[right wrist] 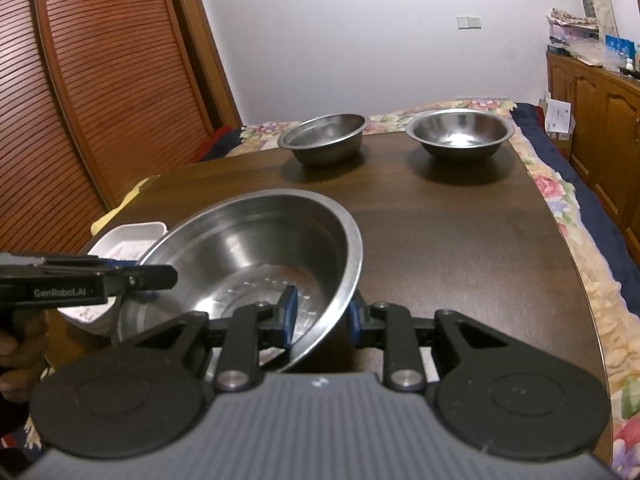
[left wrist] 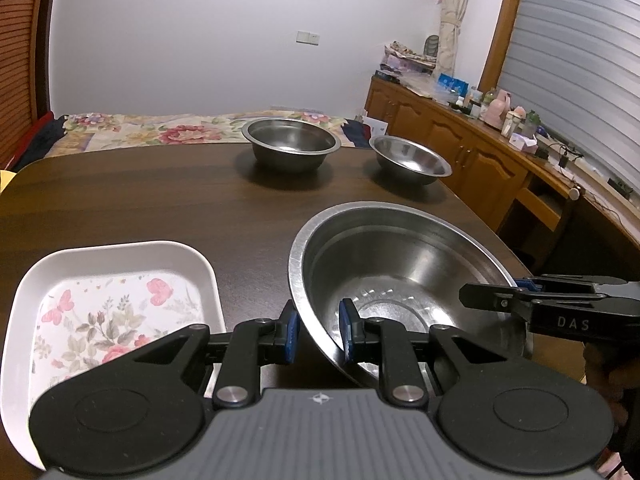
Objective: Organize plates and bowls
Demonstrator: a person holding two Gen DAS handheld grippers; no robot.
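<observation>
Both tools are pinching the big steel bowl (left wrist: 400,280) at the near edge of the table (left wrist: 160,192). The left gripper (left wrist: 318,330) has its two fingers closed over the bowl's left rim, one inside and one outside. The right gripper (right wrist: 320,316) holds the right rim the same way. Just left of the bowl, at the near left corner, sits the flowered white dish (left wrist: 112,304). Two smaller steel bowls (left wrist: 291,142) (left wrist: 410,160) wait at the far edge. I think the big bowl is being carried. Next, both sides should move together, staying level.
</observation>
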